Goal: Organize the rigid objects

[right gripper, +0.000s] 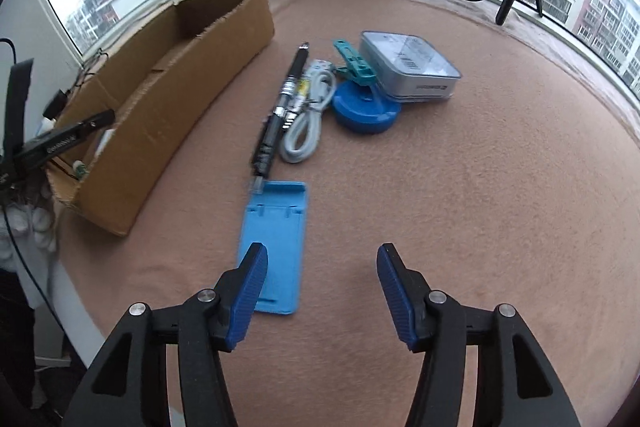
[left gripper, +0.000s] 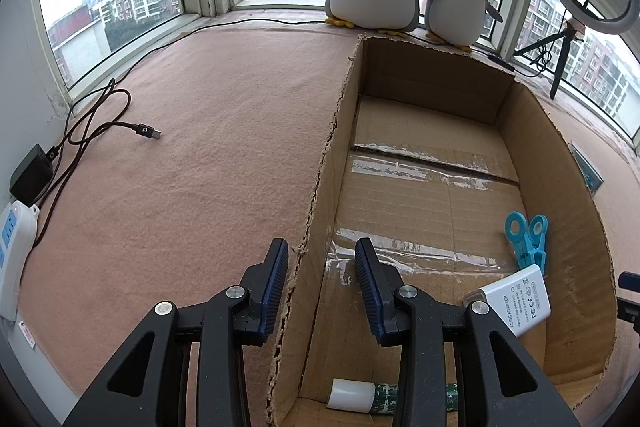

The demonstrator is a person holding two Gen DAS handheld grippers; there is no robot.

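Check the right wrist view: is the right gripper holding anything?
No, the right gripper is open and empty, above the mat beside the blue phone stand.

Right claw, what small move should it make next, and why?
Probably ease the right claw left and forward to straddle the blue stand. The claw is open and empty, the stand lies flat just past its left finger, nearest of the loose items, and the box has room.

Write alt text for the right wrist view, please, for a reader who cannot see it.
The open right gripper hovers over a pink cloth, its left jaw above a flat blue plastic stand. Beyond lie a black pen, a coiled white cable, a round blue lid, a teal clip and a grey box. A cardboard box stands at left.
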